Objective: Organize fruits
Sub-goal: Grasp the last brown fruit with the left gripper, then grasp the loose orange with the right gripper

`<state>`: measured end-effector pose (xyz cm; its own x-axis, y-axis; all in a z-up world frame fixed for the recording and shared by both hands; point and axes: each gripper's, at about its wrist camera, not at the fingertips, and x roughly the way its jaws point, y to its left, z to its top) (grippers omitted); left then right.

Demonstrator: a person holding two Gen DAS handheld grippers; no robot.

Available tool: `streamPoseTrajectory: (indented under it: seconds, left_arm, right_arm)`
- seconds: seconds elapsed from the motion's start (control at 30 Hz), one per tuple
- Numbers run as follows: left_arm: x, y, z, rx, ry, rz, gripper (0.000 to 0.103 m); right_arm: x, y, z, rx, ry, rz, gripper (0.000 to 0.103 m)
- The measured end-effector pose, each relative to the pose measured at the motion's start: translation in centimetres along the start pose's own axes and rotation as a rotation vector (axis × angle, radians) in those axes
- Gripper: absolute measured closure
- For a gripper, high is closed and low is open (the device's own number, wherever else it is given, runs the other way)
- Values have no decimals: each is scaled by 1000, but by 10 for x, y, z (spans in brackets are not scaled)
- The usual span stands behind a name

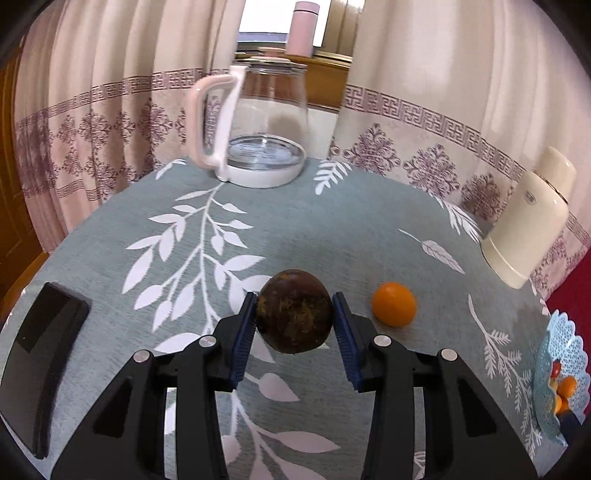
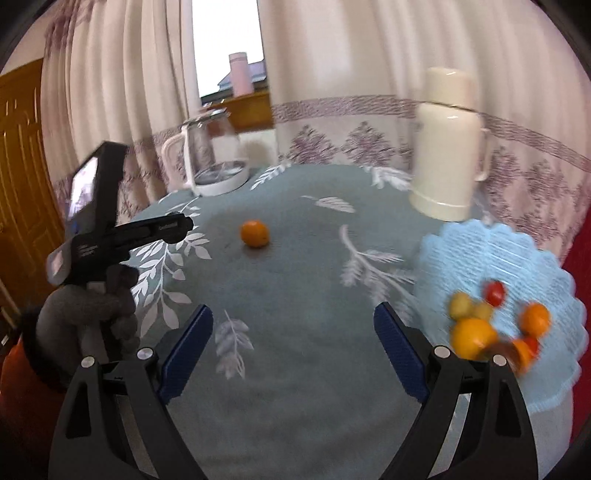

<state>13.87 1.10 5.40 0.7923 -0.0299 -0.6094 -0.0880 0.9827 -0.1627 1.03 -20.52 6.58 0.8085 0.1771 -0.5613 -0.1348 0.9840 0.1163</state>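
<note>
- A flat black device (image 1: 44,354) lies at the left edge of the table (image 1: 332,229), which wears a grey-green cloth printed with white leaves.
- A glass kettle (image 1: 258,122) with a pale pink handle stands at the far side, before the patterned curtain (image 1: 424,85); a pink flask (image 1: 303,27) sits on the sill behind it.
- The left gripper (image 1: 295,314) is clamped on a dark brown round fruit (image 1: 293,312), both blue pads pressed against its sides, the fruit raised clear of the cloth.
- In the right wrist view a gloved hand (image 2: 88,306) grips that tool at the left.
- A small orange (image 1: 394,303) rests on the cloth just right of the held fruit.
- The right gripper (image 2: 293,325) stands wide apart with nothing between its fingers.
- A cream thermos jug (image 2: 447,144) stands at the far right.
- A light blue perforated fruit plate (image 2: 480,258) sits at the right edge, holding several blurred orange, yellow and red fruits (image 2: 474,334).
</note>
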Motion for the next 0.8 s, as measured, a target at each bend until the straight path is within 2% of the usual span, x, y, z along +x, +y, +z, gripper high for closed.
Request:
streamPoseTrajectory:
  seconds: [0.17,0.4,0.53,0.8]
  left_arm:
    - [4,9,1,-39,13,1,61]
    - [7,22,5,-97,20,6,61]
    - [7,27,7,-114,17,14,61]
    - [9,38,8,-160,33,7,61]
  right_arm:
    - [53,8,25,40,89,56,19]
    - [124,38,50,-20,180,52,24]
    - [153,49,65,-42,199,34,28]
    - [192,51,81,4,230,30,37]
